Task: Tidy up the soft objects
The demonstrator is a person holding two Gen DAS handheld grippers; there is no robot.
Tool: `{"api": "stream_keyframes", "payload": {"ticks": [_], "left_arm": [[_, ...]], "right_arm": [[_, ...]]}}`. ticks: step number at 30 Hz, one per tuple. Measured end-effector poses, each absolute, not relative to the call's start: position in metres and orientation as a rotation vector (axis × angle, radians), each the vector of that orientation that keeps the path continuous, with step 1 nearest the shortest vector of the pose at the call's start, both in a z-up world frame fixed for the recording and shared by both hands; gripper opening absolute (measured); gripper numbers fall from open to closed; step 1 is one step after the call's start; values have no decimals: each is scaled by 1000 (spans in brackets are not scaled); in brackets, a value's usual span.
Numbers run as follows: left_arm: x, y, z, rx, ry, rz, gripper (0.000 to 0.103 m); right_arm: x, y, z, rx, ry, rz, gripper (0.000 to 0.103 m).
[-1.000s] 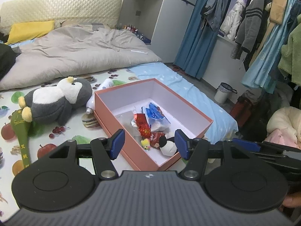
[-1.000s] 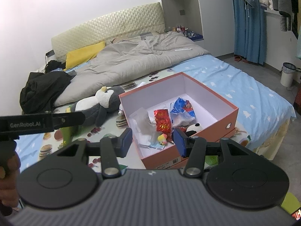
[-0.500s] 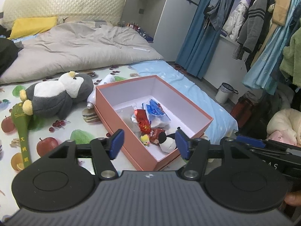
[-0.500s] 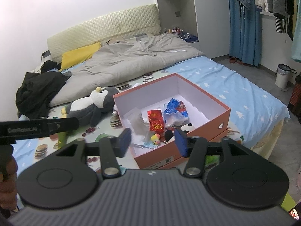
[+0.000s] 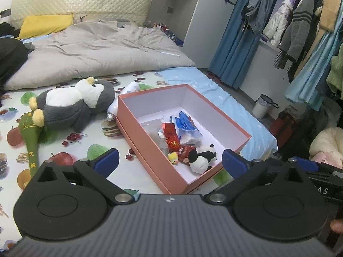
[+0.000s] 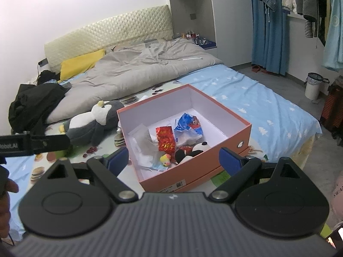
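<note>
Left claw (image 5: 169, 162): fingers spread wide, nothing between them; held above the near corner of the box.
Right claw (image 6: 173, 159): fingers spread wide, nothing held; raised over the near side of the box, clear of its contents.
Box (image 5: 148, 141): salmon-pink outside, white inside, lid off; resting on the bed, on the fruit-print sheet (image 5: 64, 145) next to the pale blue sheet (image 6: 257, 102).
Box contents: panda plush (image 5: 201, 157) in the near corner, lying on its side; small yellow chick toy (image 5: 173, 157) just beside it; red foil packet (image 5: 171, 135) mid-box; blue-and-white wrapper (image 5: 185, 126) behind the packet; clear plastic (image 6: 141, 139) along the left wall, contents too blurred to identify.
Penguin plush (image 5: 72, 105): grey and white with yellow feet, lying on its side on the fruit-print sheet, left of the box and apart from it.
Green mallet-shaped toy (image 5: 31, 137): flat on the sheet, head touching the penguin's feet.
White bottle (image 5: 123, 101): lying against the far-left outside corner of the box.
Grey duvet (image 5: 96, 51): bunched across the far half of the bed.
Yellow pillow (image 5: 45, 24): against the quilted headboard (image 5: 81, 4).
Black garment (image 6: 34, 105): heaped at the left edge of the bed.
Room: blue curtain (image 5: 233, 42), hanging clothes (image 5: 300, 25), small bin (image 5: 264, 105) on the floor.
</note>
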State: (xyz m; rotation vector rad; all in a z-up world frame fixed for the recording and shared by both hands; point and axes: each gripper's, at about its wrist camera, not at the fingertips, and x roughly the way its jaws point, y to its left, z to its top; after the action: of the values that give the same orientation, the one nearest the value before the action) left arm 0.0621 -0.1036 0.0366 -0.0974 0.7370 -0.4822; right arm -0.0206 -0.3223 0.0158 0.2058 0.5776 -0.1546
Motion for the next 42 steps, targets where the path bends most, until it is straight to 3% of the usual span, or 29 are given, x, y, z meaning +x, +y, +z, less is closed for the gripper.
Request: {"api": "stream_keyframes", "payload": {"ticks": [42], "left_arm": [[59,-109,34,-73,740,-457,103]], "right_arm": [[-20,-316,14,212,569,-140,93]]}}
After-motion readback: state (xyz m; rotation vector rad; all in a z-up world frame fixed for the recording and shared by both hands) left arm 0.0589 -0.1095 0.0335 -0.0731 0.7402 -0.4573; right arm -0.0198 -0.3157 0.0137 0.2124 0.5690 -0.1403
